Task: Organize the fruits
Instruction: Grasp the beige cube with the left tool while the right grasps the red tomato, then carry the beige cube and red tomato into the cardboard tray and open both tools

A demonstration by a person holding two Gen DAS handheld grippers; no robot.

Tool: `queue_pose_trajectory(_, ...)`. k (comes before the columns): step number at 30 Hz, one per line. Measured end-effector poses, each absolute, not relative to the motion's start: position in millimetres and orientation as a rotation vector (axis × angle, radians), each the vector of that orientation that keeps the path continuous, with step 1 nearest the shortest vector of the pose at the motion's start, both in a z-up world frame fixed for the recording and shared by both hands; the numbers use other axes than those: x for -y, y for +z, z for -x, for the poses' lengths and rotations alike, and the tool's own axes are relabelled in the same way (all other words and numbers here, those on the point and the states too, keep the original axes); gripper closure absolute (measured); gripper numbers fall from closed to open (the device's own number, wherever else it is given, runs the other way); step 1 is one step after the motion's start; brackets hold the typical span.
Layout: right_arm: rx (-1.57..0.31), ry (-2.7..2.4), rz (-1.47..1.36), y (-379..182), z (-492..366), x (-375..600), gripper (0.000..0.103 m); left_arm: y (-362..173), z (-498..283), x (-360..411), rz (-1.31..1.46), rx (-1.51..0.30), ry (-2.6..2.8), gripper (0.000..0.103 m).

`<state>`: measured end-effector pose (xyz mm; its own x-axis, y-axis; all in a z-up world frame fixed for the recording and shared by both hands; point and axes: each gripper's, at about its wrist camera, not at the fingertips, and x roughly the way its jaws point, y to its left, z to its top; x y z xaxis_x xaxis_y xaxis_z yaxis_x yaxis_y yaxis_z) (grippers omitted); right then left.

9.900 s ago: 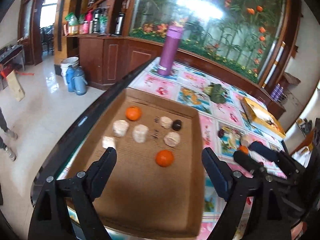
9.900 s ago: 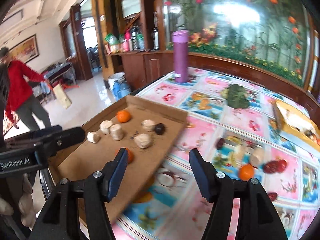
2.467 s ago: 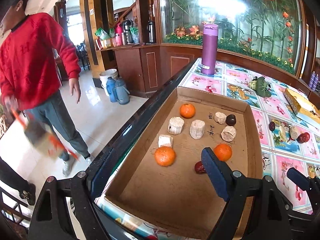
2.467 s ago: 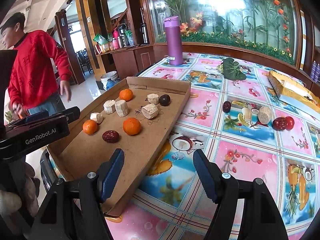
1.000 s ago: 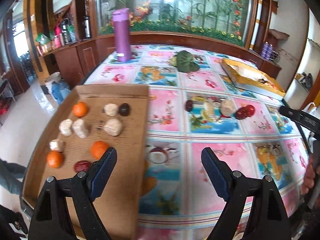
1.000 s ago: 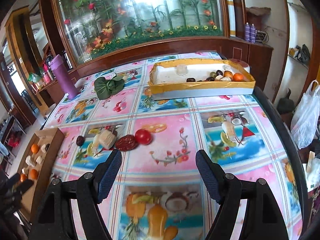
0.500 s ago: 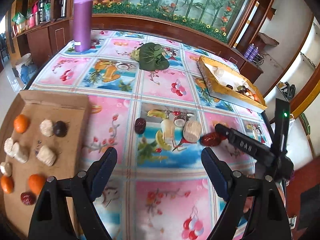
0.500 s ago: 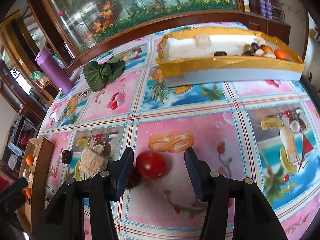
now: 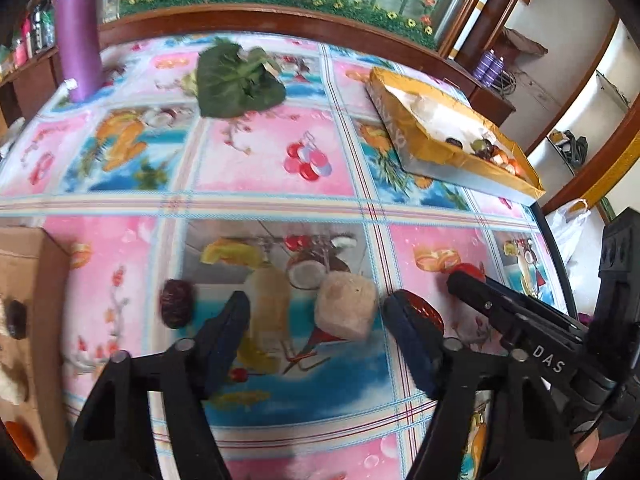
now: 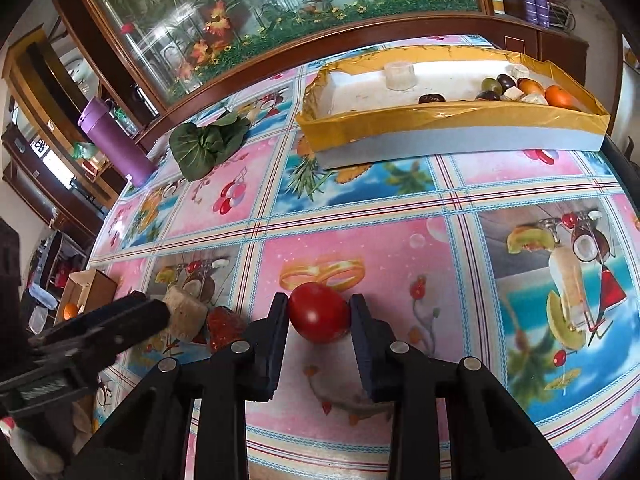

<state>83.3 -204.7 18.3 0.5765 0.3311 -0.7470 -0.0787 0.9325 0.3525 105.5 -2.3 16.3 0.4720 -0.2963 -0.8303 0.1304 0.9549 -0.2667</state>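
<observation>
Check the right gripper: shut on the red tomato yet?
Closing on it: the right gripper has the red tomato between its jaws, both pads at its sides, tomato on the tablecloth.

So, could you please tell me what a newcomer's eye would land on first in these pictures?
Probably the red tomato on the bright fruit-print tablecloth, with the right gripper closing around it. Just left of it, the left gripper is closing around a pale beige chunk, a dark red date beside it. At the far edge sits a yellow-rimmed tray holding more fruit.
</observation>
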Motion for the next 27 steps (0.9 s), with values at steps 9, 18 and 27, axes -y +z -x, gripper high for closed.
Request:
queue_pose_trajectory(9, -0.913, 0.213, -0.279, 20, -83, 206, 0.070, 18, -85, 5, 0.198, -1.015, -0.306, 0.072)
queue_pose_trajectory(18, -0.885, 0.188, -0.298, 22, -81, 213, 0.071, 59, -14, -40, 0.254, -0.914, -0.280, 0.072)
queue_pose_trajectory(27, -0.843, 0.153, -0.260, 26, -71, 202, 0.070, 76, 55, -145, 0.307, -0.824, -0.079, 0.072)
